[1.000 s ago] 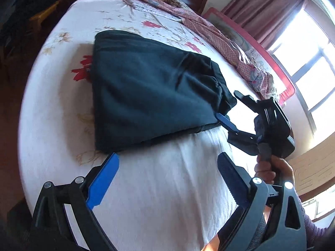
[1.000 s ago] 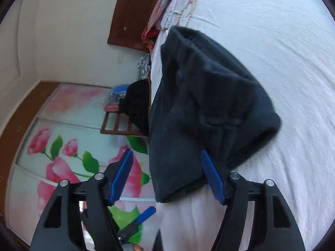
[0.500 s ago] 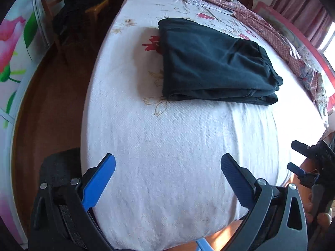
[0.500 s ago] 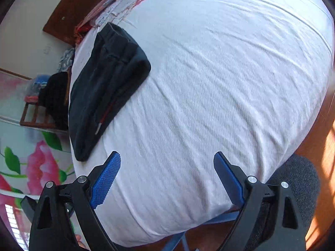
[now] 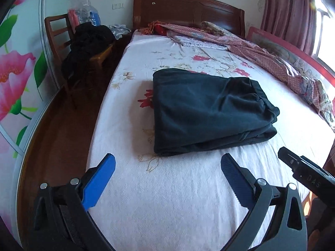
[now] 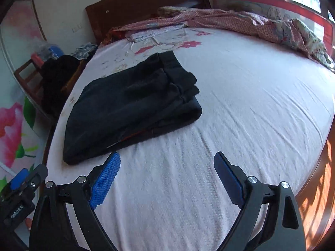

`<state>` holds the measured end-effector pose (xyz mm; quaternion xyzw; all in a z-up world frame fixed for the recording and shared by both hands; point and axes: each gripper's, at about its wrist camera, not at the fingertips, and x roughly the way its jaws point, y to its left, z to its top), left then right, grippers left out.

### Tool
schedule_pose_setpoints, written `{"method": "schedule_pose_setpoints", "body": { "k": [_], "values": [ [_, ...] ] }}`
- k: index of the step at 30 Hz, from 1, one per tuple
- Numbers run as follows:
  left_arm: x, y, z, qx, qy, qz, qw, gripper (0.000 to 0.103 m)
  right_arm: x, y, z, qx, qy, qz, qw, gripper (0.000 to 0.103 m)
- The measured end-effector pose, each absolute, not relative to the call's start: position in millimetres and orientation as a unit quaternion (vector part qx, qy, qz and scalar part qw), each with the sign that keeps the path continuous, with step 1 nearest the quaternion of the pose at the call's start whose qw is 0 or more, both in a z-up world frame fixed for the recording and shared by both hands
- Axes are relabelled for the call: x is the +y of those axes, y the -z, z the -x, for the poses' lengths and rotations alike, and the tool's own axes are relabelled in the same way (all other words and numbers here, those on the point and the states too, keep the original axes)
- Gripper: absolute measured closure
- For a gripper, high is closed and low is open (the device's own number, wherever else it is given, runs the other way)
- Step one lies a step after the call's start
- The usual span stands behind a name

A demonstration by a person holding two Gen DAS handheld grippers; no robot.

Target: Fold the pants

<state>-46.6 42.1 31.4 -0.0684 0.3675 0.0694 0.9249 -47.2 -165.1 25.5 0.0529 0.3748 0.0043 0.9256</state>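
The dark pants (image 5: 205, 110) lie folded into a thick stack on the white flowered bed sheet (image 5: 167, 198); they also show in the right wrist view (image 6: 129, 104). My left gripper (image 5: 167, 165) is open and empty, held back from the stack's near edge. My right gripper (image 6: 167, 163) is open and empty, near the stack's front corner. Part of the right gripper's body (image 5: 303, 173) shows at the right edge of the left wrist view, and the left gripper's body (image 6: 18, 190) at the lower left of the right wrist view.
A red patterned blanket (image 5: 251, 48) lies bunched along the far and right side of the bed. A wooden headboard (image 5: 188, 6) stands behind. A wooden chair (image 5: 62, 39) piled with dark clothes stands left of the bed. Wooden floor (image 5: 58, 129) runs along the left.
Both grippers have let go of the pants and pulled back toward the foot of the bed. The pants now rest folded on the sheet.
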Motion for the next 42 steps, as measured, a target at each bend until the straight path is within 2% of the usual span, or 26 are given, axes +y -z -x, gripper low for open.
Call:
{"method": "schedule_pose_setpoints", "body": {
  "k": [8, 12, 42],
  "values": [
    [43.2, -0.6, 59.3, 0.38, -0.078, 0.073, 0.919, 0.002, -156.2, -5.7, 65.2, 0.371, -0.045, -0.005, 0.927, 0.013],
    [41.0, -0.3, 58.7, 0.379, -0.078, 0.073, 0.919, 0.002, -150.4, -7.5, 70.6, 0.37, -0.048, 0.001, 0.928, 0.009],
    [37.2, 3.8, 55.7, 0.385, -0.074, 0.068, 0.918, 0.002, -143.0, -11.5, 75.3, 0.374, -0.055, -0.009, 0.926, 0.009]
  ]
}}
